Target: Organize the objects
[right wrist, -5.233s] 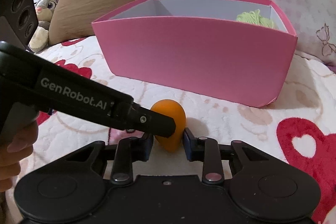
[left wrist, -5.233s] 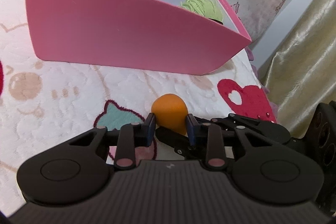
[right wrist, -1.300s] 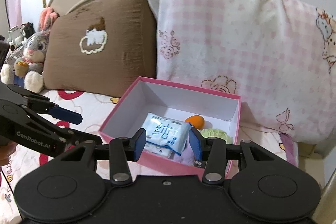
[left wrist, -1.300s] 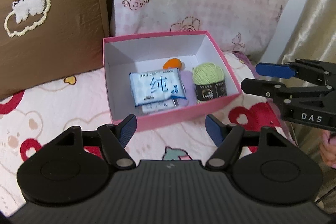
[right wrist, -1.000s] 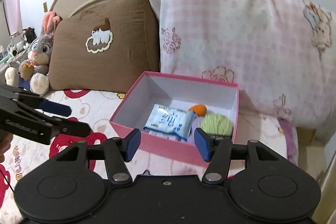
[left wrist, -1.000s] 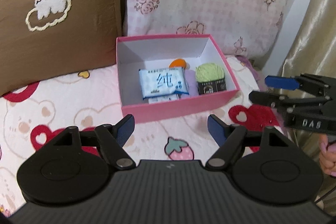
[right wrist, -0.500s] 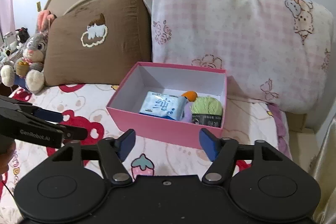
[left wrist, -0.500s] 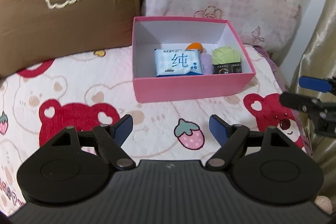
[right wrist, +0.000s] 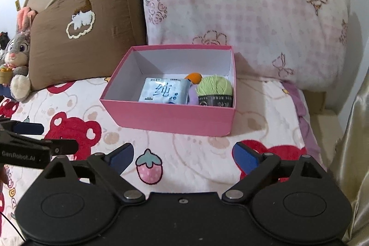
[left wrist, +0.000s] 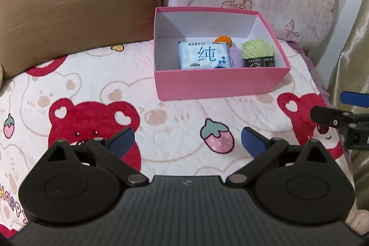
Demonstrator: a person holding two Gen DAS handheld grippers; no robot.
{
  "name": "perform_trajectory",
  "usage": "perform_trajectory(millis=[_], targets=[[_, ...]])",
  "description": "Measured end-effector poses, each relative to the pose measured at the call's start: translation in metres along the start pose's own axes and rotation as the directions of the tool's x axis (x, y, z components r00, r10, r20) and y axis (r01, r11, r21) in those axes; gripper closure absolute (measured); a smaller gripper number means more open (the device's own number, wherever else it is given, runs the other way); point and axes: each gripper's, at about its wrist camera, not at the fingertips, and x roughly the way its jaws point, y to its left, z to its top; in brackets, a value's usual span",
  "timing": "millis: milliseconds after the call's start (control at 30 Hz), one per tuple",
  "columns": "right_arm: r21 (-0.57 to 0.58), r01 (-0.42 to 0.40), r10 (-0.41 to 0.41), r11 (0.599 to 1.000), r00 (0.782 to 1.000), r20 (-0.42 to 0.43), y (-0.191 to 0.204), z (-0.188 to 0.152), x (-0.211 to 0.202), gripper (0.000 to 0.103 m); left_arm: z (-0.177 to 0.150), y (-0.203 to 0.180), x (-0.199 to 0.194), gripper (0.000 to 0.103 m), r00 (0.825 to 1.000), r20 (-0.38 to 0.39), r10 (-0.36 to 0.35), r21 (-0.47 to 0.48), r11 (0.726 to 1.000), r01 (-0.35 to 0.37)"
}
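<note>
Both tongs were spreading wide with nothing between the pads: left gripper point(left wrist: 188, 142) and right gripper point(right wrist: 183, 155) hung over the bedspread point(left wrist: 96, 84), clear of the pink box point(left wrist: 219, 84). The box sat at 12 o'clock from each camera, against the checked pillow point(right wrist: 242, 15). Inside: wipes pack point(left wrist: 204, 55) lying flat, green yarn ball point(left wrist: 258, 53) at its 3 o'clock, orange object point(left wrist: 222, 39) at 1 o'clock behind it, and a purple item point(left wrist: 236, 57) between pack and yarn.

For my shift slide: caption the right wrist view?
Right gripper opening, empty, above the bedspread; pink box holds wipes, yarn, orange toy.
</note>
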Motion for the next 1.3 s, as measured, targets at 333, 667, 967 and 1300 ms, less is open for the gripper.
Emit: perform_trajectory(millis=[333,667,967,1300], targets=[[-0.02,0.03,-0.031,0.999,0.998,-0.051,0.003,-0.003,-0.001,0.007,-0.006,0.005,0.008,0.0,0.994,-0.107,-0.024,-0.041,0.999,0.019],[-0.055,0.052,-0.056,0.997,0.995,-0.086,0.008,-0.008,-0.003,0.007,-0.011,0.001,0.007,0.0,0.99,-0.141,0.0,-0.007,1.0,-0.001],[-0.071,0.07,-0.077,0.995,0.992,-0.098,0.009,-0.014,-0.008,0.007,-0.014,0.006,0.003,0.0,0.987,-0.161,0.009,-0.013,1.0,-0.011],[-0.052,0.075,-0.08,0.996,0.992,-0.095,0.006,-0.017,-0.013,0.007,-0.02,0.007,-0.001,0.0,0.99,-0.138,-0.006,-0.017,1.0,0.004]])
